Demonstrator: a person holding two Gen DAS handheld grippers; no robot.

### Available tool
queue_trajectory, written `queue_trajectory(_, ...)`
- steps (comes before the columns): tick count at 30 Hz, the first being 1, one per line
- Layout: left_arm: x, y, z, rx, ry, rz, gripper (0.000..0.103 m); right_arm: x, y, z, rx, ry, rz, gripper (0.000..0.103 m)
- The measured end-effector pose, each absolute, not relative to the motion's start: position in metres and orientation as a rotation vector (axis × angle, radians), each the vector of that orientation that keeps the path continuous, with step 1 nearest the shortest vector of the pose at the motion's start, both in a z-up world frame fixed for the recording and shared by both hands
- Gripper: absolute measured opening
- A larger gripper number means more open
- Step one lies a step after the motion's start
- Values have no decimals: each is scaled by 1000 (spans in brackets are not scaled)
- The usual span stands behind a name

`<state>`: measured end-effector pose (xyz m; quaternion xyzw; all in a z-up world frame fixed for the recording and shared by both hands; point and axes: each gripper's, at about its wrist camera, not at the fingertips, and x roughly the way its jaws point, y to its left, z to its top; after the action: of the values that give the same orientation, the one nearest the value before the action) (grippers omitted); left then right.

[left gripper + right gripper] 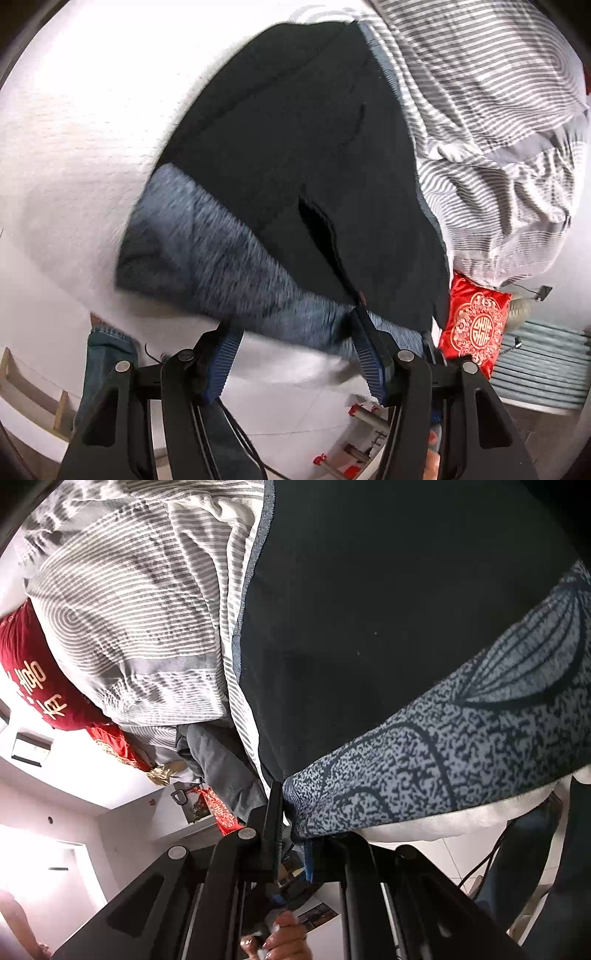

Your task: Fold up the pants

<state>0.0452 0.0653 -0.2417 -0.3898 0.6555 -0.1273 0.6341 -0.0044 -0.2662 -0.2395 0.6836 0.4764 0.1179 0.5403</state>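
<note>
Black pants [295, 147] with a blue-grey patterned waistband [207, 243] lie on a white bed [74, 129]. My left gripper [295, 332] is open, its fingers [225, 354] at the bed's near edge; the right finger touches the waistband's corner. In the right wrist view the pants [388, 609] fill the frame and the patterned waistband [461, 738] runs across. My right gripper [295, 830] is shut on the waistband's corner.
A grey-and-white striped duvet [498, 129] is bunched beside the pants, also in the right wrist view [140, 609]. Red embroidered cushions [476, 325] [33, 672] lie by it. A person's jeans leg [107, 354] stands at the bed's edge. White tiled floor below.
</note>
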Motion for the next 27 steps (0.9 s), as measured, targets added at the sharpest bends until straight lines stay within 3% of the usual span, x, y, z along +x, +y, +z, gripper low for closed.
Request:
queue_trajectory(3, 52, 64, -247, -925, 1467, -268, 60, -2, -267, -240, 1611, 1143, 280, 9)
queue_trajectory(4, 53, 64, -246, -922, 1458, -262, 54, -2, -267, -240, 1607, 1147, 277, 9)
queue_trajectory(5, 54, 65, -243, -909, 1443, -261, 38, -2, -267, -239, 1599, 1152, 270, 9)
queue_trajectory(7, 57, 64, -236, -834, 1444, -258, 22, 0, -267, -236, 1584, 1155, 260, 9)
queue_trajectory(9, 57, 66, -226, -804, 1432, -278, 16, 2, -267, -233, 1566, 1163, 255, 9)
queue_trajectory(19, 82, 44, -157, -560, 1395, -329, 16, 25, -278, -192, 1457, 1212, 279, 9)
queue_trajectory(27, 143, 16, -133, -498, 1426, -295, 16, 100, -299, -184, 1389, 1361, 340, 9)
